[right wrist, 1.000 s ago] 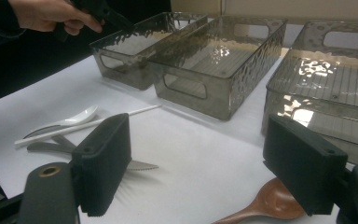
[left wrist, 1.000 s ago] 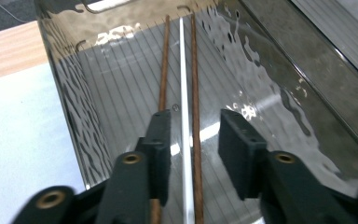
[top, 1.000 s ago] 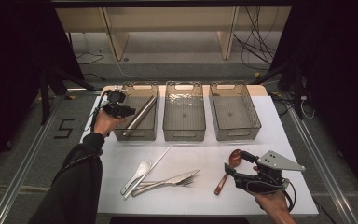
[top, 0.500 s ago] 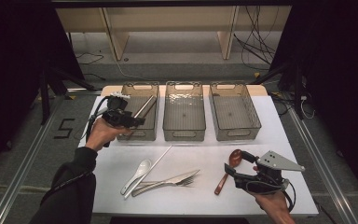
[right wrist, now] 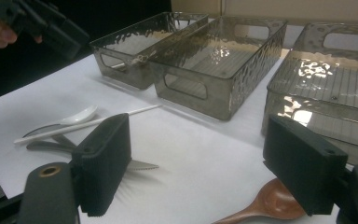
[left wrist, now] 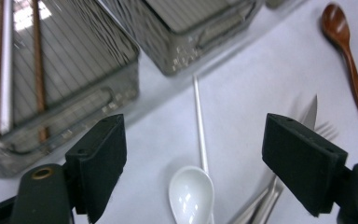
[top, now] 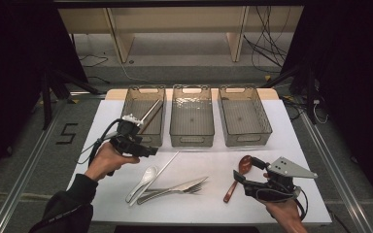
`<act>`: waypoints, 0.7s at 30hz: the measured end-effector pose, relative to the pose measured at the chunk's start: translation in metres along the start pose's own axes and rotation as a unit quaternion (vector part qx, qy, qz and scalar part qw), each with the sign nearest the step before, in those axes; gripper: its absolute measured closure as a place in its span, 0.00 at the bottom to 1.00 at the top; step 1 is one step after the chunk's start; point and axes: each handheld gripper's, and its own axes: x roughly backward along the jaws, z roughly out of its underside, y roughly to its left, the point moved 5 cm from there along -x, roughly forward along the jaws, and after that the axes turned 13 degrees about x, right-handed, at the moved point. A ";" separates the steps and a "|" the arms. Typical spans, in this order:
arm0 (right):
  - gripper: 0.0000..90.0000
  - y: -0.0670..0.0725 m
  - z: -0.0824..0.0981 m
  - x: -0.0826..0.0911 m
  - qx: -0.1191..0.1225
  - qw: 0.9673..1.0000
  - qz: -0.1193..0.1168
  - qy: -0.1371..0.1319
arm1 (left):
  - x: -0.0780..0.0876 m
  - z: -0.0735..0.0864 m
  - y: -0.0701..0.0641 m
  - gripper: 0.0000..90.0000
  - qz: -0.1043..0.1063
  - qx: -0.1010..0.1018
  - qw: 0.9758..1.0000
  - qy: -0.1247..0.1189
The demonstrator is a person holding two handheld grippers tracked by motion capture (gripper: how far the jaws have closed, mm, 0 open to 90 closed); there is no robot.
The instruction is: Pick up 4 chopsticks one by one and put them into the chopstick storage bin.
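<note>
A white-topped table (top: 102, 126) carries three smoked clear plastic bins side by side along its far edge: the left bin (top: 142, 92), the middle bin (top: 191, 141) and the right bin (top: 264, 116). Nearer the person lie a white chopstick (top: 166, 165), a white ceramic spoon (top: 144, 177), a metal knife (top: 172, 189) and a fork (top: 198, 188) in a loose bunch. A brown wooden spoon (top: 238, 174) lies apart to the right.

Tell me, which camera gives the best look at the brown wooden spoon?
The high view: the wooden spoon lies whole on the white table. The left gripper view shows most of it, blurred, at the corner. The right gripper view catches just its bowl at the bottom edge.
</note>
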 end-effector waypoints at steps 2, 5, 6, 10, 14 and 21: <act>0.27 0.000 0.000 0.000 0.001 1.000 0.001 0.000 | -0.004 0.008 0.000 0.23 0.001 0.005 1.000 0.005; 0.27 0.000 0.000 0.000 0.001 1.000 0.000 0.000 | -0.006 0.018 -0.001 0.22 -0.002 0.007 1.000 0.016; 0.27 0.000 0.000 0.000 0.001 1.000 0.000 0.000 | -0.006 0.021 -0.002 0.22 -0.002 0.008 1.000 0.017; 0.27 0.000 0.000 0.000 0.001 1.000 0.000 0.000 | -0.007 0.032 -0.004 0.22 0.004 0.017 1.000 0.026; 0.27 0.001 0.000 0.000 0.003 1.000 0.000 0.000 | -0.011 0.043 -0.007 0.21 0.003 0.020 0.999 0.038; 0.27 0.000 0.000 0.000 0.002 1.000 0.001 0.000 | -0.019 0.060 -0.016 0.25 -0.009 0.006 0.998 0.065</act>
